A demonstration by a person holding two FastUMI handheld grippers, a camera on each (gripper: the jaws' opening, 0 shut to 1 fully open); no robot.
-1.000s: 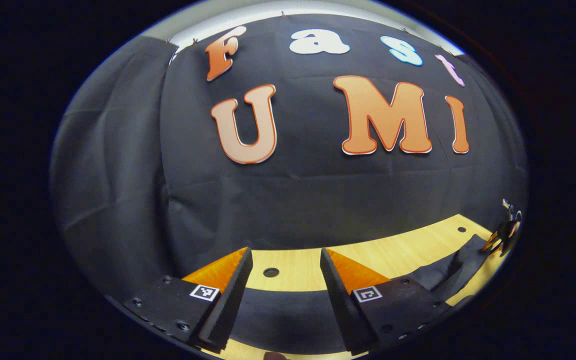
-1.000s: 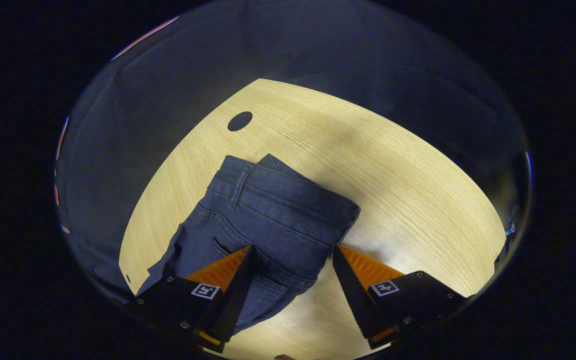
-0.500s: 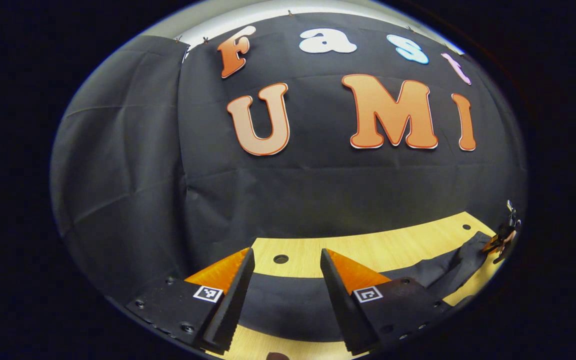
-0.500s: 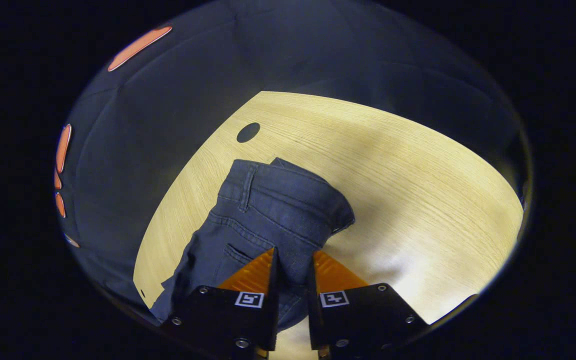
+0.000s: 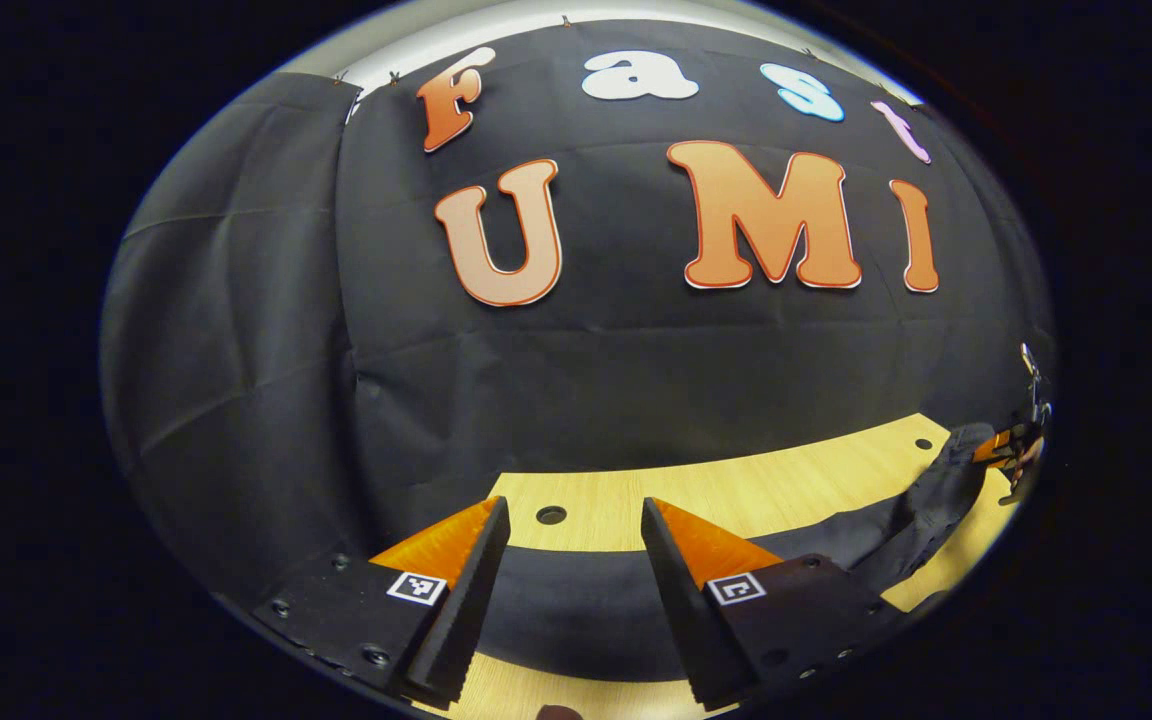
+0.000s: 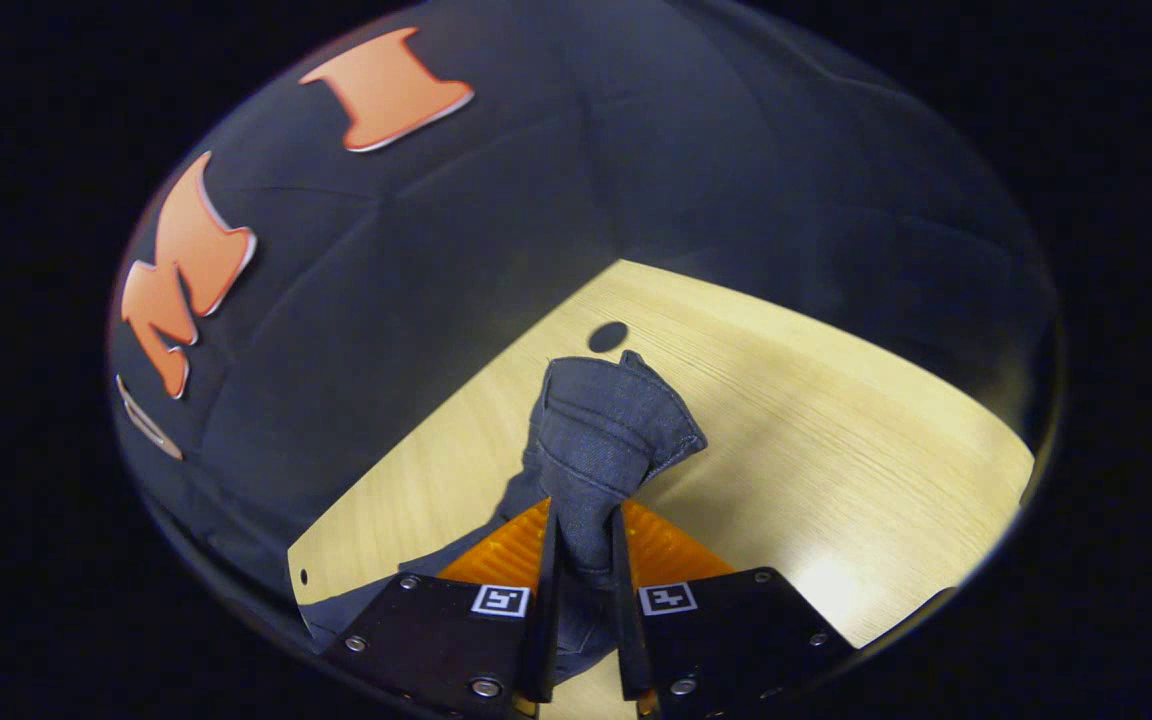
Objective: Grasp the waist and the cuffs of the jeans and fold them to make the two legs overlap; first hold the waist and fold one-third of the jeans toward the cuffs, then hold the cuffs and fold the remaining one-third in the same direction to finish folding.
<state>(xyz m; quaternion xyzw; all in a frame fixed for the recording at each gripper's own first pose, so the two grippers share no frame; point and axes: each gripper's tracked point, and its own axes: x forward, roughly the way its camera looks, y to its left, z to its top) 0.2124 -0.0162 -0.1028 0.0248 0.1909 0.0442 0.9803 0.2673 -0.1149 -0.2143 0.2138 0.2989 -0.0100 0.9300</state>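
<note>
Dark blue jeans [image 6: 606,430] hang bunched from my right gripper [image 6: 584,512], which is shut on the waist and holds it above the wooden table [image 6: 836,480]. In the left gripper view, the jeans [image 5: 576,600] stretch as a dark band across the table [image 5: 736,490] from under my left gripper [image 5: 572,505] to the far right. There the right gripper [image 5: 1011,450] lifts the waist end. My left gripper is open, low over the cuff end, with cloth lying between its fingers but not pinched.
A round hole [image 5: 550,515] in the tabletop lies just beyond the left gripper's fingers, and another hole [image 6: 608,336] sits behind the raised waist. The black cloth wall [image 5: 576,380] stands close behind the table's far edge.
My right gripper went from open over the waist to shut on it and has raised it off the table, bunching the cloth. The left gripper stayed open and hardly moved.
</note>
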